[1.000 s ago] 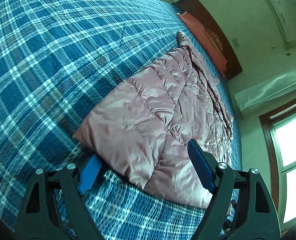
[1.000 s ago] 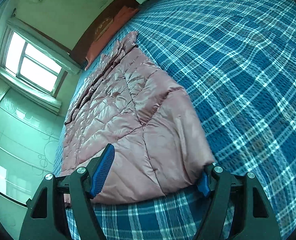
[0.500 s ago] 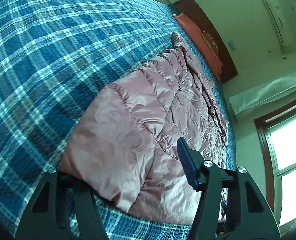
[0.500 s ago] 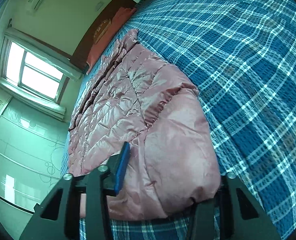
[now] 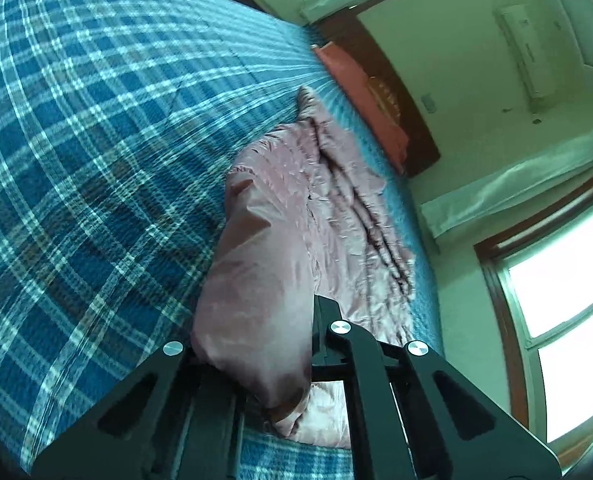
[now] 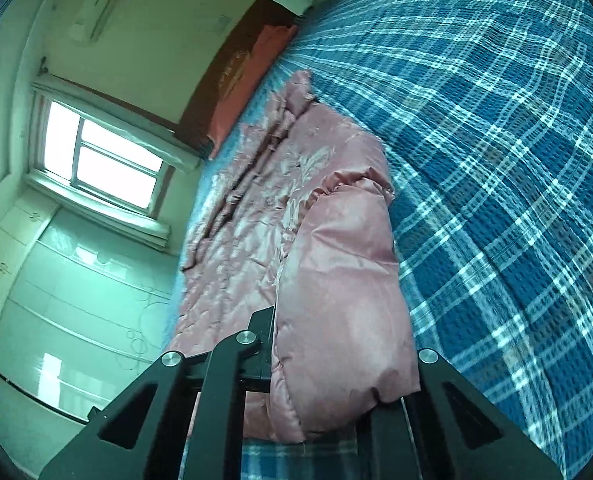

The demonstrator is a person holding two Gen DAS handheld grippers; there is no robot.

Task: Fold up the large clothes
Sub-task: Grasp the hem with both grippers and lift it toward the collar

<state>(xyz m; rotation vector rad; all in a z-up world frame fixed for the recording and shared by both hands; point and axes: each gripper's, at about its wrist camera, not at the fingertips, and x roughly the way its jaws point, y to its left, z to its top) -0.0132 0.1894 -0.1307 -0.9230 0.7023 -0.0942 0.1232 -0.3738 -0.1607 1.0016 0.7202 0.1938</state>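
A shiny pink quilted down jacket lies lengthwise on a blue plaid bed cover. My left gripper is shut on the jacket's near hem corner, and the fabric bulges up between the jaws. In the right wrist view the jacket stretches away toward the headboard. My right gripper is shut on the near hem fold of the jacket as well. Both held folds are raised off the bed cover. The pads are hidden by the fabric.
A dark wooden headboard with orange-red pillows stands at the far end of the bed. A window is on the side wall next to the jacket. A wall air conditioner hangs above.
Both grippers moved onto the jacket's near hem and closed on it. The hem has lifted and bunched up, and both views have tilted.
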